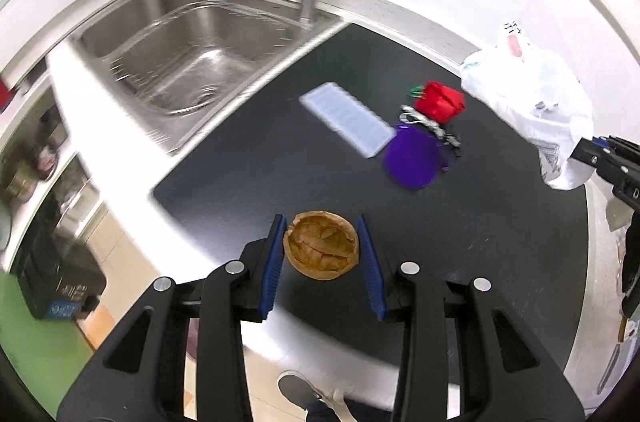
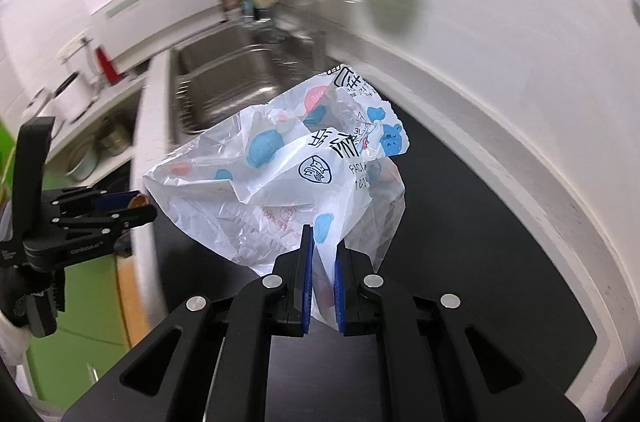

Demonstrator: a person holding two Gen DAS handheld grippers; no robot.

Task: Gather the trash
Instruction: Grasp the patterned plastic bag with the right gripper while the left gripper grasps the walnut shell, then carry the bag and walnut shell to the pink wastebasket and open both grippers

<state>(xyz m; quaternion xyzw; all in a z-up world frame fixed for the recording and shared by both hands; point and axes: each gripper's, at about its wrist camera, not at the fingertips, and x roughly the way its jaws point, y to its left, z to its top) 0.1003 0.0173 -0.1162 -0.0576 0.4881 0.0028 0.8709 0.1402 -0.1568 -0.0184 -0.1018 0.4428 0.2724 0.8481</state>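
The left claw (image 1: 322,262) grips a brown walnut-shell half (image 1: 321,245), partly closed with both blue pads against its sides. The shell hangs clear of the black counter (image 1: 280,158), near its front edge. The right claw (image 2: 322,286) is fully closed on a fold of the white printed plastic bag (image 2: 288,174) and holds it up off the counter.

The bag lies to the right of the left claw and farther from the front edge; whether its mouth faces up cannot be told. Judged next move: carry the shell rightward to the bag and release it inside. The left hand is the one bearing the shell.

Both claws point steeply downward. A red wrapper (image 1: 440,101), a purple disc (image 1: 412,160) and a clear tray (image 1: 346,117) lie on the counter between shell and bag.
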